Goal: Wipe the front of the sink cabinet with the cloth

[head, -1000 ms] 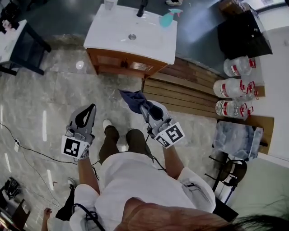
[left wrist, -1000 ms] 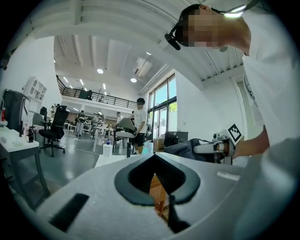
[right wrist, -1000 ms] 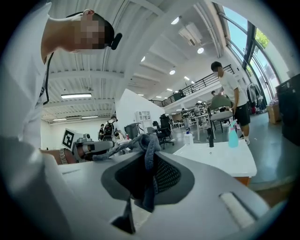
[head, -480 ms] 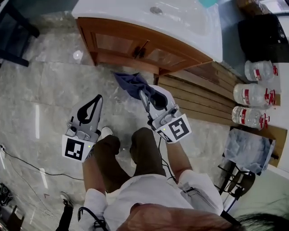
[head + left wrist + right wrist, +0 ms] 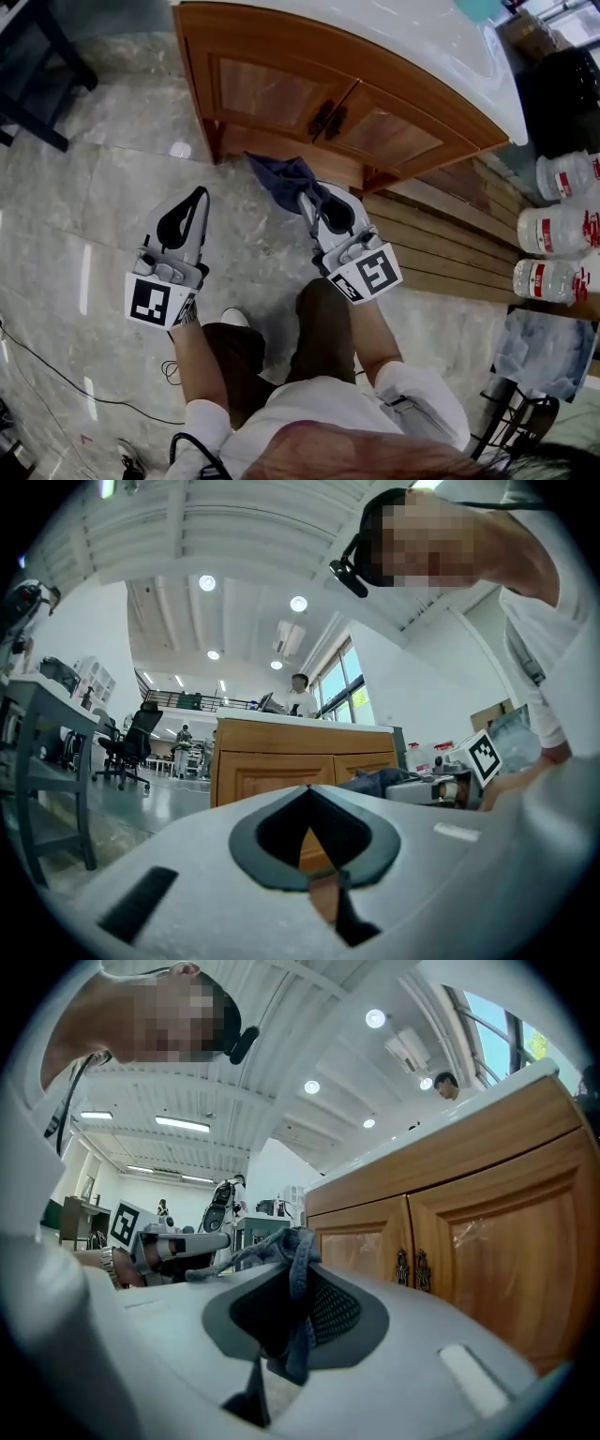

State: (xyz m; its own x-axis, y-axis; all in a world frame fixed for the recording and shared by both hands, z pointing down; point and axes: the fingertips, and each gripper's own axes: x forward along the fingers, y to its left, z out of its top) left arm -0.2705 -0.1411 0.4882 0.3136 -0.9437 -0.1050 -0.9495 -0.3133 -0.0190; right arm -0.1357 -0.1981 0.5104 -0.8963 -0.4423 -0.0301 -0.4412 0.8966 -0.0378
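Right gripper (image 5: 307, 201) is being held low in front of the sink cabinet (image 5: 281, 94), and its jaws are being pressed shut onto the dark blue cloth (image 5: 281, 176). In the head view the cloth is being bunched out past the jaw tips toward 11 o'clock, reaching the cabinet's bottom rail by sight; actual contact with the wood cannot be told. In the right gripper view the cloth (image 5: 296, 1269) is being draped over and down through the jaw opening, with the two cabinet doors and their paired dark handles (image 5: 402, 1267) being shown at 3 o'clock.

Left gripper (image 5: 198, 195) is being held at 9 o'clock of the right one, well apart from the cloth, pointed toward 12 o'clock. In its own view the jaws are being held together with nothing between them, and the cabinet front (image 5: 272, 766) is being framed beyond them at 12 o'clock.

Water bottles (image 5: 553, 230) are being stood at 3 o'clock, beside a slatted wooden platform (image 5: 441, 248). Floor (image 5: 94, 206) of grey marble-look tile is being stood on by the person
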